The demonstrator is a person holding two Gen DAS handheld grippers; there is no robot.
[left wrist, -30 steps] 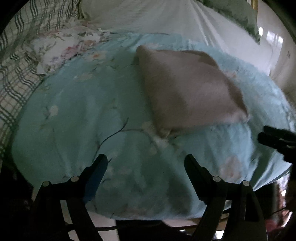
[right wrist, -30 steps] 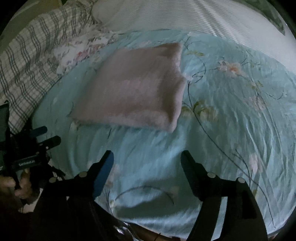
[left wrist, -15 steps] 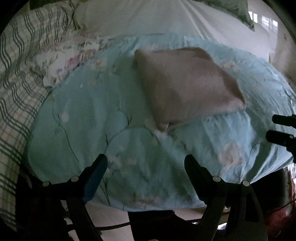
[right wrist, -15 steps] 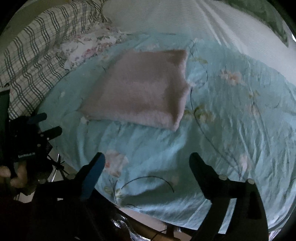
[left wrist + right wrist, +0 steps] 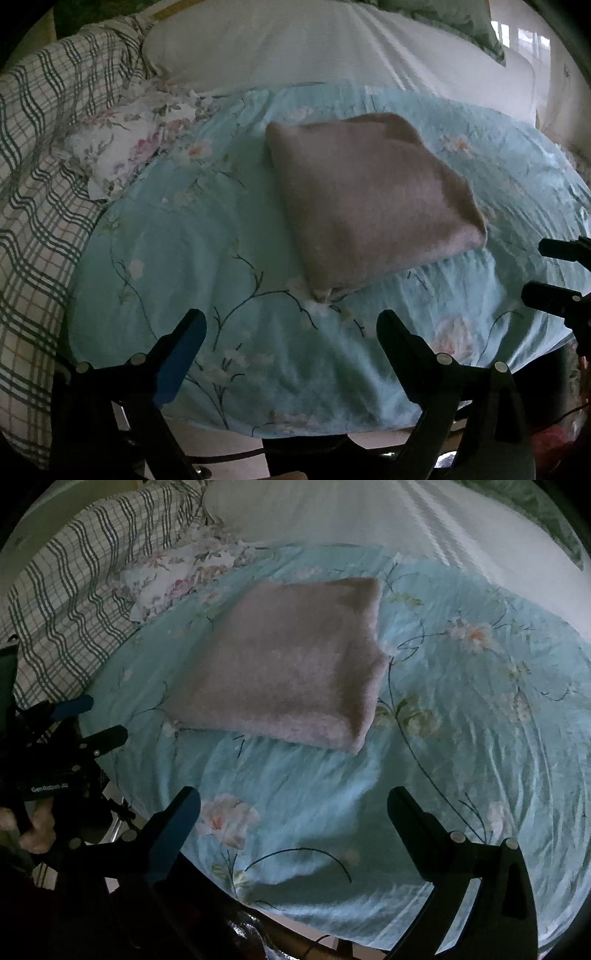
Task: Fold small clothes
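Note:
A folded pinkish fleece garment (image 5: 369, 206) (image 5: 288, 668) lies flat on a light blue floral sheet (image 5: 184, 258) (image 5: 461, 720). My left gripper (image 5: 290, 321) hovers over the sheet's near edge, short of the garment; its jaws are opening with nothing between them. It also shows at the left of the right wrist view as the left gripper (image 5: 103, 718), held by a hand (image 5: 37, 823). My right gripper (image 5: 293, 795) hangs over the sheet below the garment, jaws opening, nothing between them. The right gripper (image 5: 543, 269) juts in from the right edge of the left wrist view.
A green-checked blanket (image 5: 33, 184) (image 5: 74, 602) lies bunched at the left. A floral cloth (image 5: 122, 147) (image 5: 166, 579) sits beside it. White striped bedding (image 5: 295, 44) stretches behind. The sheet's near edge drops off to the floor (image 5: 221, 450).
Both cameras have drawn back and up from the garment, so more of the bed edge shows. Both pairs of jaws stand a little wider. The garment has not moved.

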